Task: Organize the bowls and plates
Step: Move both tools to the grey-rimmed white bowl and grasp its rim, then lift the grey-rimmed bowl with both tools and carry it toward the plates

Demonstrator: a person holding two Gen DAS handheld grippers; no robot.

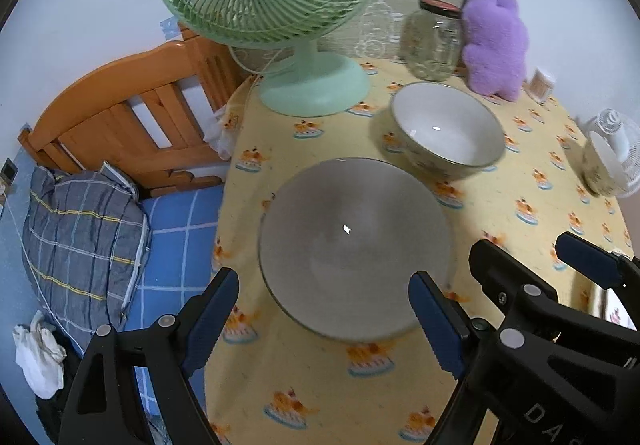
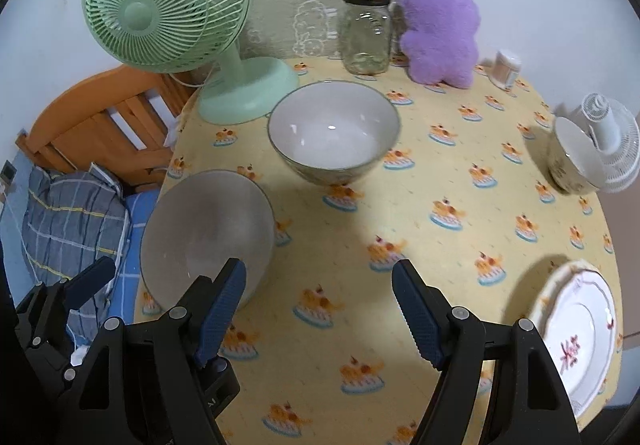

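So here's my view from both wrist cams. My left hand-held gripper (image 1: pixel 324 319) hangs over the near-left part of the worktop (image 1: pixel 540 213), which wears a yellow cloth printed with little cake pictures. Its jaws stand wide apart with nothing pinched between them, and the big grey metal bowl (image 1: pixel 356 245) sits right in front of the blue pads, close to the worktop's left edge. I can't say whether a pad touches its rim.

My right hand-held gripper (image 2: pixel 320 309) is spread just as wide and empty, over bare cloth a bit right of that grey bowl.

Behind the grey bowl sits a white ceramic bowl with a patterned outside (image 2: pixel 334 133), apart from it. Over at the right edge there's a smaller patterned ceramic bowl (image 2: pixel 572 157), just in front of a small white fan (image 2: pixel 612 145). A white plate with a scalloped rim and red flower print (image 2: pixel 580 337) lies at the near-right corner.

Along the back: a mint-green desk fan (image 2: pixel 168 9), a glass jar with a red and black lid (image 2: pixel 367 33), a fluffy purple plush toy (image 2: pixel 438 25), and some small container (image 2: pixel 507 68) I can't make out.

Off to the left is a bed with an orange wooden headboard (image 1: pixel 128 117), a blue checked sheet (image 1: pixel 176 241) and a grey plaid pillow (image 1: pixel 80 237).
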